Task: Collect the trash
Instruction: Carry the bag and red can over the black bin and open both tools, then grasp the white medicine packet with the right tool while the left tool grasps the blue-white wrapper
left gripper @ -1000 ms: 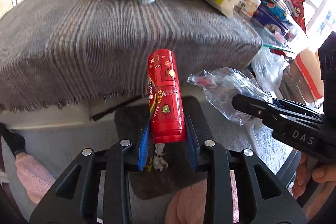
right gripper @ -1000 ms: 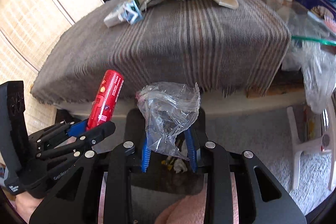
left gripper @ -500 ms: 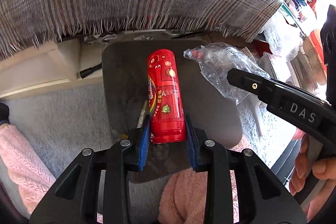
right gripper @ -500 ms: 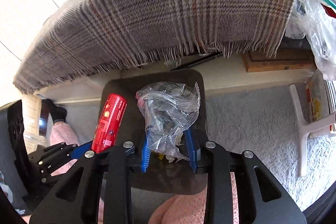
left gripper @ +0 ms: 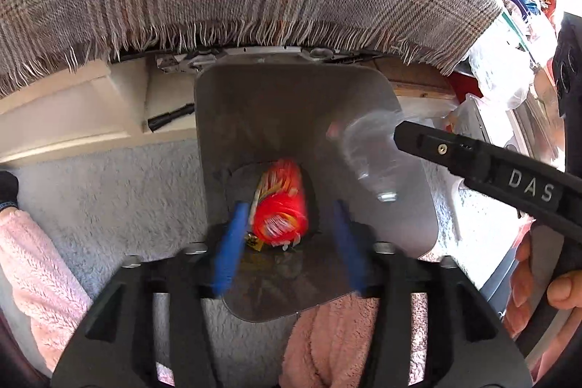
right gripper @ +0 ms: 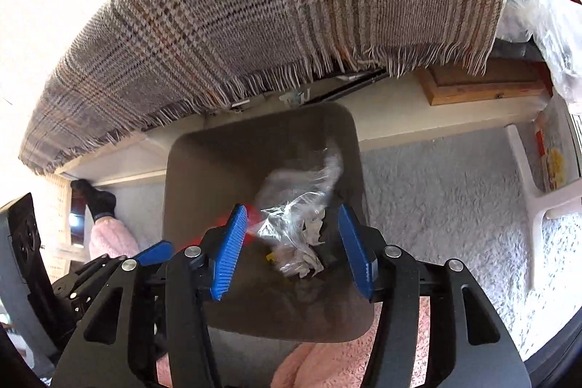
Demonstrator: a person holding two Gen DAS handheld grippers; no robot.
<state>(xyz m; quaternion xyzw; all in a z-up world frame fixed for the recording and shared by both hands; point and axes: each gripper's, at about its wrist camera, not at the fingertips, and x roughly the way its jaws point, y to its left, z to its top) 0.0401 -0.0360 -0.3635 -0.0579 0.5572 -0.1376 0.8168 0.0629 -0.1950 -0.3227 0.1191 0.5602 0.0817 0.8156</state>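
Both grippers hang over the grey plastic bin [left gripper: 291, 104]. Left gripper [left gripper: 287, 239] jaws are opening — the red cylindrical snack tube [left gripper: 280, 206] drops free between them, inside the rim. Right gripper [right gripper: 291, 246] jaws are opening too, the crumpled clear plastic bag [right gripper: 298, 202] loose between them. Risk: the light bag may drift onto the bin's right edge and spill.

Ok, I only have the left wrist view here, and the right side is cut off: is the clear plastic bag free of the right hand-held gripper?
Observer: Yes. The right hand-held gripper is opening; the clear crumpled plastic bag sits between its blue pads and touches neither, over the dark grey bin.
Operator: Anything under the bag?
Observer: Crumpled white paper lies in the bin just below it.
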